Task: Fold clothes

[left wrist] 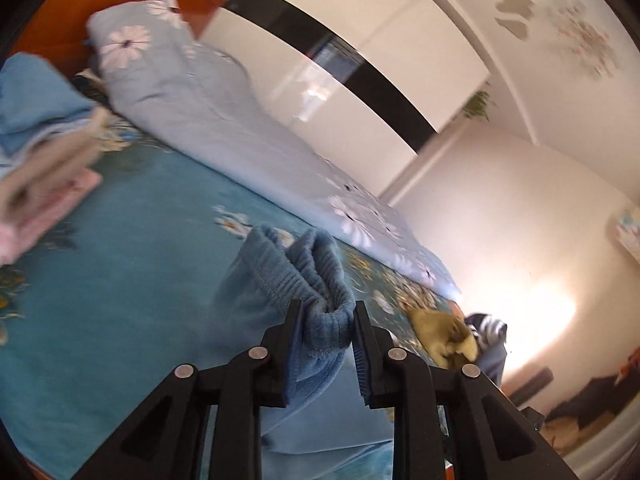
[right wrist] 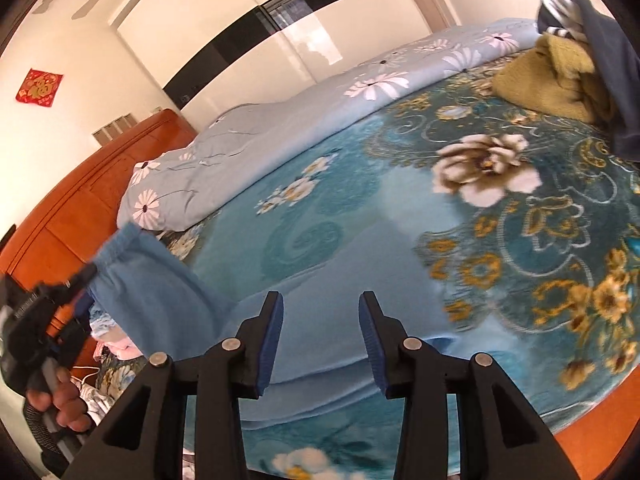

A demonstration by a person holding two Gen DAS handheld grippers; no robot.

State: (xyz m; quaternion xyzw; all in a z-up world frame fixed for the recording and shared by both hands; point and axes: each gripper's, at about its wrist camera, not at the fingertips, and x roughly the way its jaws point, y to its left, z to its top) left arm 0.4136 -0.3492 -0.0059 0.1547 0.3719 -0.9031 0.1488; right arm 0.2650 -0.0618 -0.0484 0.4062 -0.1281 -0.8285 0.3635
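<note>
Left tool [left wrist: 326, 326] grips the blue trousers' [left wrist: 296, 276] waistband above the bed [left wrist: 120, 280]; right tool [right wrist: 321, 320] gapes, gripping nothing

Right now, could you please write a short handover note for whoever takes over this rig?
Left gripper: shut on the elastic waistband of the light blue garment, lifted off the bed.
Right gripper: open, holding nothing, over the garment's spread part.
Folded stack sits by the headboard; an unfolded pile waits at the bed's far corner.
Left: fold this garment, add it to the stack, then do the pile.
</note>
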